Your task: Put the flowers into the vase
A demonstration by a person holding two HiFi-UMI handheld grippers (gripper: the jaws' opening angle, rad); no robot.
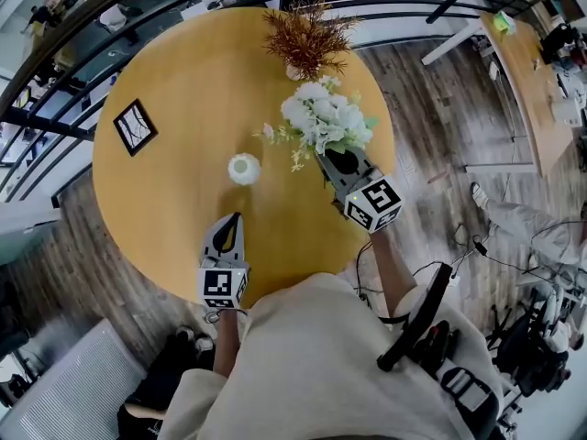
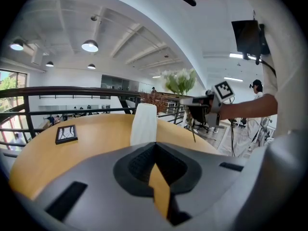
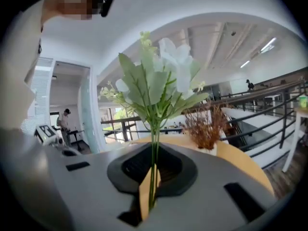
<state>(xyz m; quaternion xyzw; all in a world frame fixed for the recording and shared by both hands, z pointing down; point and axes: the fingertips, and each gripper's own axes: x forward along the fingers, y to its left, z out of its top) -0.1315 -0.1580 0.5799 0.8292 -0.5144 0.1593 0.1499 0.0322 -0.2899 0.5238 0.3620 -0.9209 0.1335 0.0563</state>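
Note:
My right gripper (image 1: 332, 160) (image 3: 153, 177) is shut on the green stems of a bunch of white flowers (image 1: 323, 119) (image 3: 159, 81), held up above the round wooden table (image 1: 183, 81). The blooms stand upright over the jaws in the right gripper view. A small white vase (image 1: 244, 169) (image 2: 144, 124) stands on the table, left of the flowers and apart from them. My left gripper (image 1: 229, 227) (image 2: 156, 165) is shut and empty, low over the table just in front of the vase. In the left gripper view the right gripper (image 2: 211, 100) holds the flowers (image 2: 180, 81) beyond the vase.
A pot of dried brown flowers (image 1: 305, 39) (image 3: 206, 126) stands at the table's far edge. A small black picture frame (image 1: 135, 126) (image 2: 66, 134) lies at the left. Dark railings (image 1: 55, 71) run behind the table; cables and gear lie on the floor at right.

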